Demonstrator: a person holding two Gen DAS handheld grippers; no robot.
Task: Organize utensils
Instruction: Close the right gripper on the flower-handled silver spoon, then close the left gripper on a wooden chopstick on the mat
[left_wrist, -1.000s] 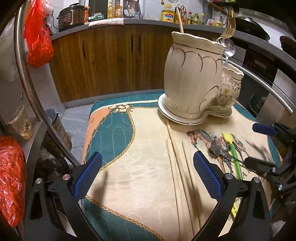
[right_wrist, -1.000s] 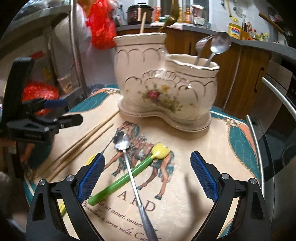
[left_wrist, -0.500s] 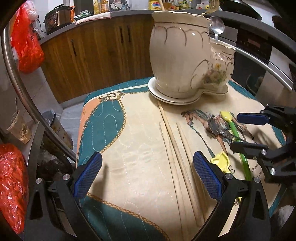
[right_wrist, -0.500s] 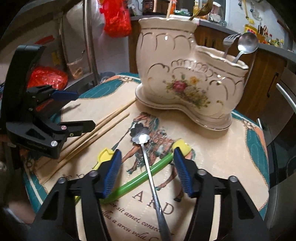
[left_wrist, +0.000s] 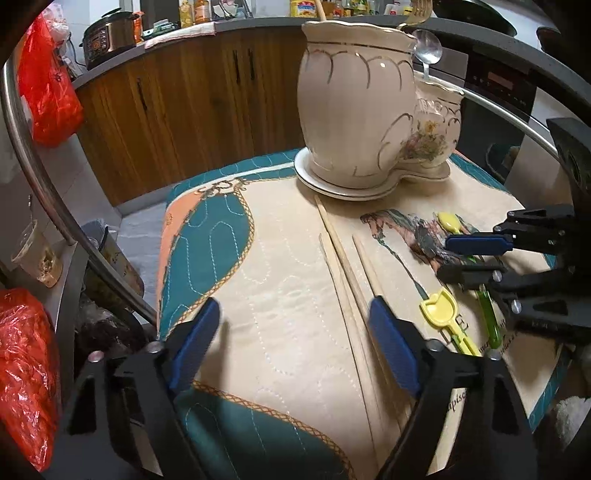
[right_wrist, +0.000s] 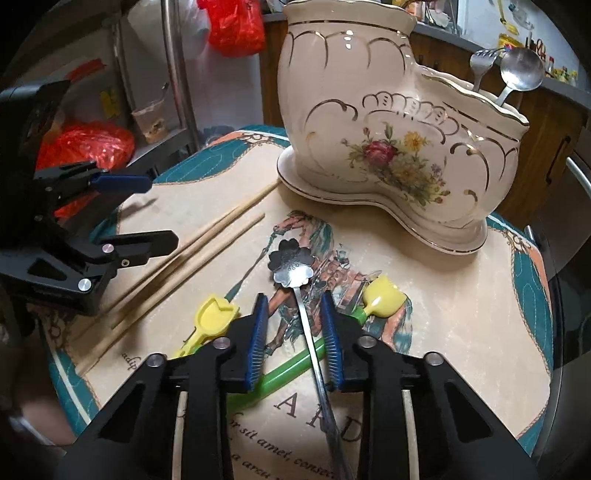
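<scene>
**Right jaws straddling the flower spoon, left jaws wide over the chopsticks**

Nearest in the right wrist view: right gripper (right_wrist: 295, 332), blue pads narrowed to either side of a thin steel handle, a sliver of gap on each side, so not quite clamped. Between them, the flower spoon (right_wrist: 295, 266): dull metal, petal-shaped bowl at 12 o'clock of the pads, slim shaft running back toward 6 o'clock. Crossing beneath that shaft, a green stick (right_wrist: 280, 374) ending in a yellow tulip head (right_wrist: 380, 301) at 2 o'clock. At 10 o'clock, just beside the left pad, a second yellow scoop (right_wrist: 214, 314). All flat on the printed mat (right_wrist: 461, 295).

Nearest in the left wrist view: left gripper (left_wrist: 291, 343), jaws spread wide, holding nothing, hovering above the mat. Chopsticks (left_wrist: 347, 266), pale wood, lying close together and roughly parallel, passing near the right-hand pad (left_wrist: 391, 354) and running toward 12 o'clock.

Farther back, at the mat's far edge: holder (right_wrist: 399, 147), cream ceramic with gold scallops and a painted bouquet, tall compartment joined to a lower one on a shared saucer-like base. Longest chopstick tip touching or nearly touching that base. In the low compartment, a steel fork (right_wrist: 482, 68) and spoon (right_wrist: 521, 70), upright.
</scene>
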